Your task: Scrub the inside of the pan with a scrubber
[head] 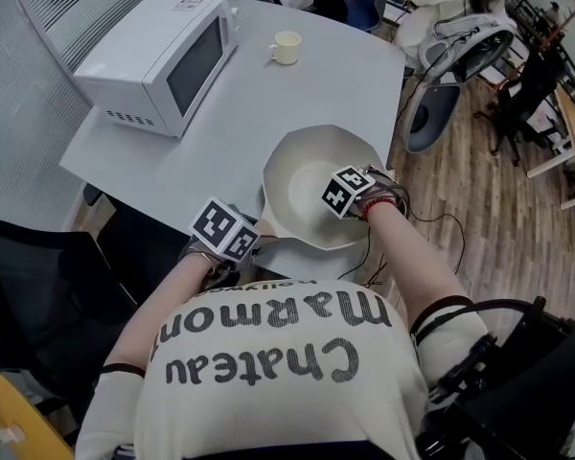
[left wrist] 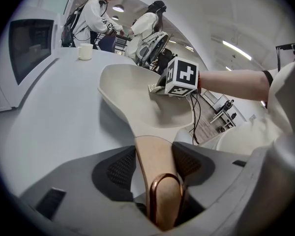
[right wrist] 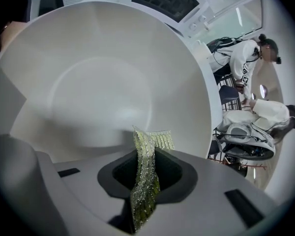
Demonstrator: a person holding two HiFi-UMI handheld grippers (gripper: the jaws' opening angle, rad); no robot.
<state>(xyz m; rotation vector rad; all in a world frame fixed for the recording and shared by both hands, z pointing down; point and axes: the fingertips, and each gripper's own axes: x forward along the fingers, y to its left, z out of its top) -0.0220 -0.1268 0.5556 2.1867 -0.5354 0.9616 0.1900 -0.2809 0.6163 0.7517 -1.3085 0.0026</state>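
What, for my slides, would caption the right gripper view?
Right gripper, shut on a glittery yellow-green scrubber, faces the cream pan's inside.

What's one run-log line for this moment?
left gripper: shut on pan handle | right gripper: shut on scrubber | scrubber: inside pan, over its wall

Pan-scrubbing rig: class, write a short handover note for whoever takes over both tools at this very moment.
Left tool: shut on the pan handle, steadying it.
Right tool: shut on the scrubber, down inside the pan; whether it touches the wall is unclear.
Pan: upright on the table, near the person's edge.
Done: both grips made and the scrubber is in the pan. How much has been scrubbed cannot be told.
Left: scrub the inside.
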